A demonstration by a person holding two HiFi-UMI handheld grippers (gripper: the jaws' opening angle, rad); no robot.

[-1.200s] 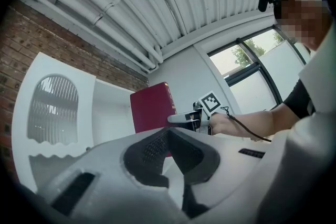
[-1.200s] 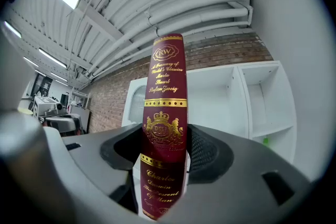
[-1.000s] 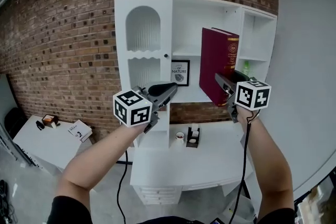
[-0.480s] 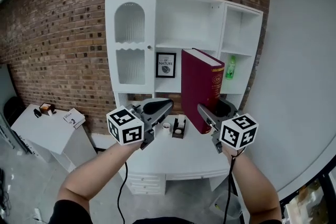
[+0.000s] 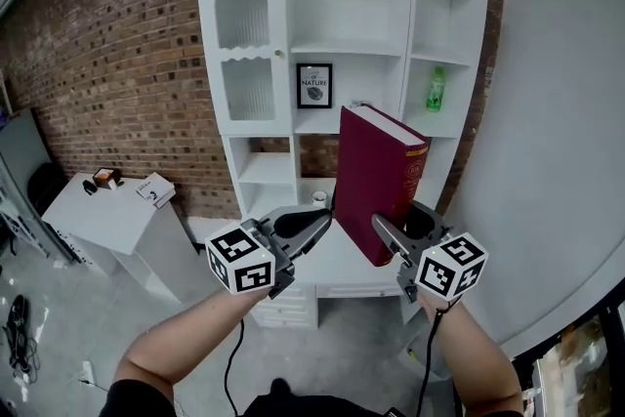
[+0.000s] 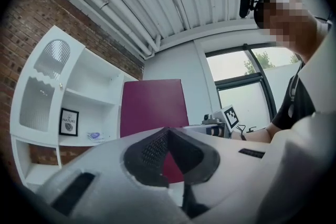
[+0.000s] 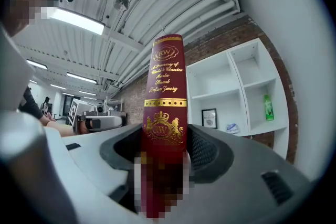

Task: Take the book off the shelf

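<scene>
Our right claw (image 5: 402, 229) is clamped on the bottom of the maroon hardback book (image 5: 376, 176). It holds the book upright in the air, off the white shelf unit (image 5: 256, 173) and in front of it. Our left claw (image 5: 314, 220) hangs just left of the book, pressed together with nothing in it.

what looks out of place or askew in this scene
Only the book: it is off the shelf, clamped by its lower end in the right gripper and standing on end in mid-air. The frame and bottle on the shelf stand upright; nothing looks spilled or damaged.
</scene>
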